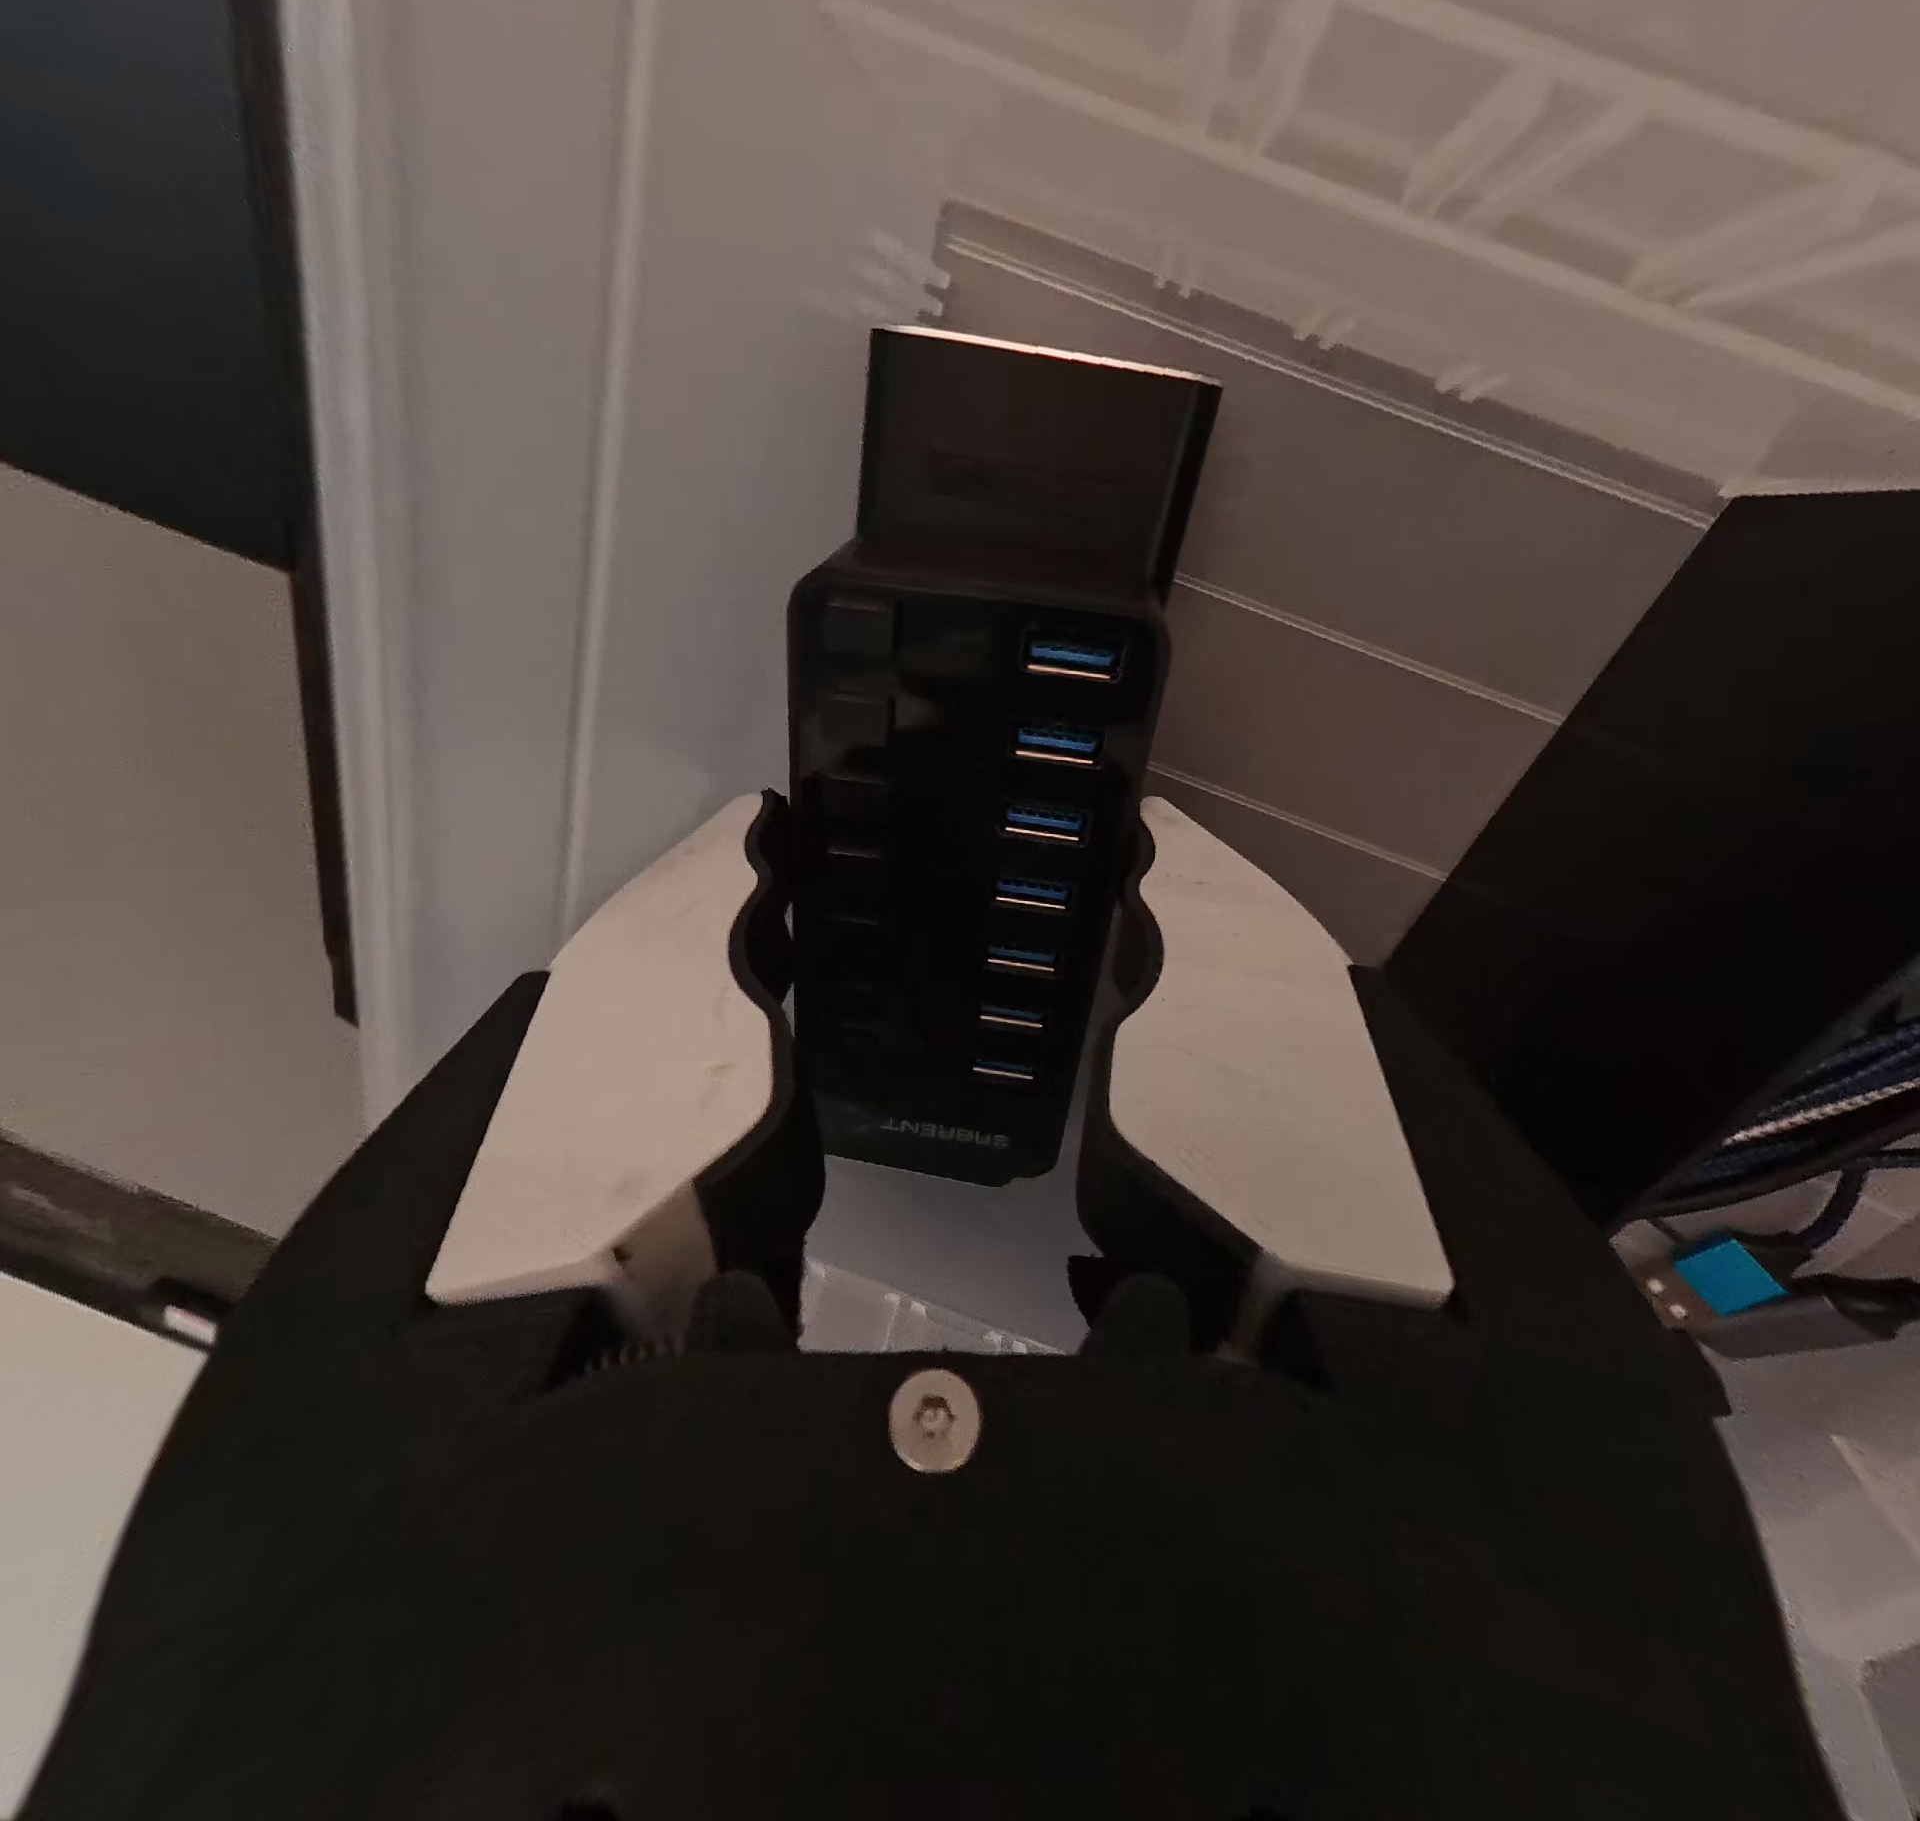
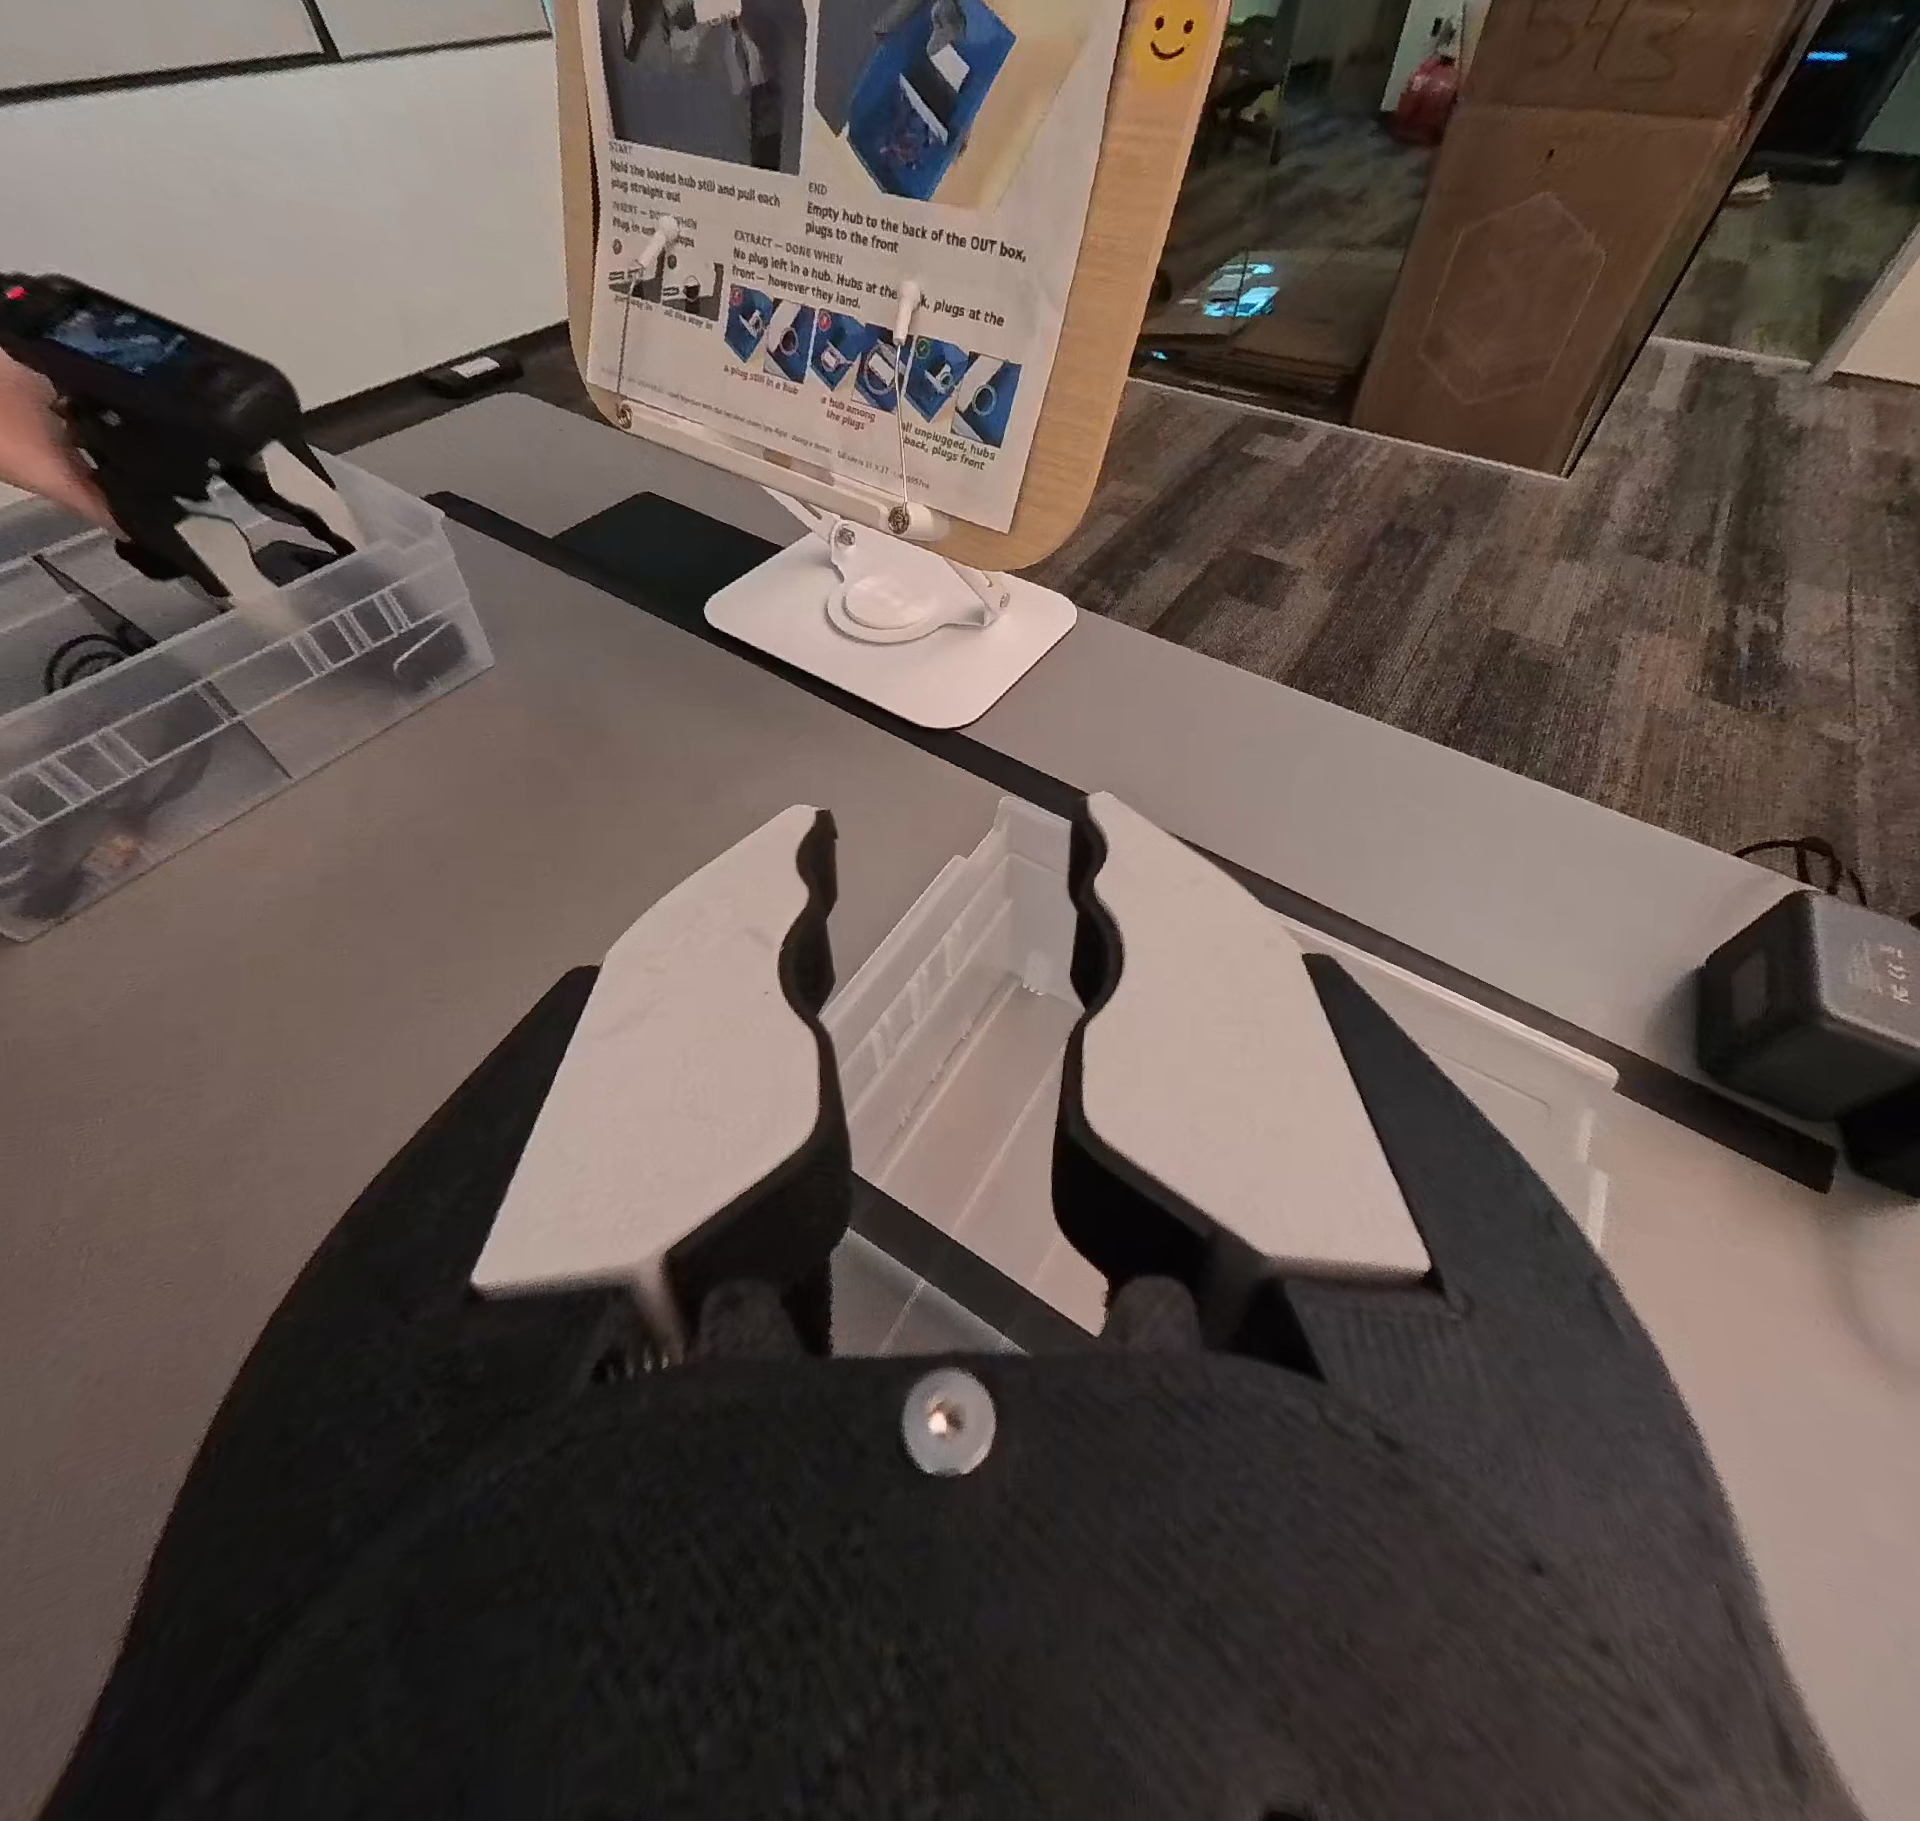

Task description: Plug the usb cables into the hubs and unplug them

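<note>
- Left wrist view: my left gripper (image 1: 951, 826) clenched a black USB hub (image 1: 966, 878), over a clear bin (image 2: 312, 649).
- Right gripper (image 2: 951, 846) hung released above the grey table (image 2: 468, 888), carpet (image 2: 1455, 576) beyond.

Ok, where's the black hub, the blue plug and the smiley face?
Hub (image 1: 935, 898): left wrist view, on its glossy front beside the blue ports.
Blue plug (image 1: 1720, 1288): left wrist view, on its blue top.
Smiley face (image 2: 1171, 36): right wrist view, on the yellow sticker's middle.

A brand mark sits on the black hub's (image 1: 966, 878) lower end. Printed instructions cover the sheet (image 2: 831, 213) on the stand; handwritten figures mark the cardboard box (image 2: 1579, 161).
</note>
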The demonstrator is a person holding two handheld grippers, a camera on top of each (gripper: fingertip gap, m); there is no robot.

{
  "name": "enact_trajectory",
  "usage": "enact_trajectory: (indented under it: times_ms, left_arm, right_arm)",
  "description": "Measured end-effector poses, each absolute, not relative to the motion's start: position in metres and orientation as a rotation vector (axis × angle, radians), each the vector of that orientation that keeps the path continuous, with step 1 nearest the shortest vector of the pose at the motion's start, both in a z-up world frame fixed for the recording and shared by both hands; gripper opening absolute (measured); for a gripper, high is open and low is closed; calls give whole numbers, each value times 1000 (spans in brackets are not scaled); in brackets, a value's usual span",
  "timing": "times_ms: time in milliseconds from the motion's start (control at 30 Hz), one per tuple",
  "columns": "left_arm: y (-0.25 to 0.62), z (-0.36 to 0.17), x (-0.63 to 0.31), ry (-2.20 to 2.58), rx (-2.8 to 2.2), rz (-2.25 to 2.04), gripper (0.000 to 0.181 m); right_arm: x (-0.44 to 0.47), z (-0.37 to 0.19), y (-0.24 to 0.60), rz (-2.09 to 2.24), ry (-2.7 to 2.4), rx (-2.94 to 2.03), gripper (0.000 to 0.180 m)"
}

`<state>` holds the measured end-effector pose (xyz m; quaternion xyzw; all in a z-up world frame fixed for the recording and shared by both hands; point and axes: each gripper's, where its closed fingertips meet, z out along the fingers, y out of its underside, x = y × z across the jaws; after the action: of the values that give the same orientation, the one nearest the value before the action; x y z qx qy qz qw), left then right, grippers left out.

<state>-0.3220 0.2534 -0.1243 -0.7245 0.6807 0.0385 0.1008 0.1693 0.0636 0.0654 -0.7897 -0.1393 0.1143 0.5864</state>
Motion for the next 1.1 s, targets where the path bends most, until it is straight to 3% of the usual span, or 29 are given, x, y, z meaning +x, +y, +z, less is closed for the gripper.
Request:
enact_trajectory:
  times_ms: [267,467,667,800,1100]
  left_arm:
    - [253,-76,-321,1785,-2088,9,58]
    - [235,-11,-309,1595,-2001,-128,59]
    - [172,51,-236,1717,-1859,-30,59]
    - [122,27,-159,1994,-1732,54,58]
    - [86,-109,-81,2520,-1521,279,58]
  right_arm:
    - [169,63,62,273,-331,-1861,44]
    - [175,62,59,282,-309,-1859,44]
    - [189,70,42,254,-289,-1858,44]
    - [213,63,29,198,-230,-1915,44]
    - [314,9,-18,115,40,-2135,44]
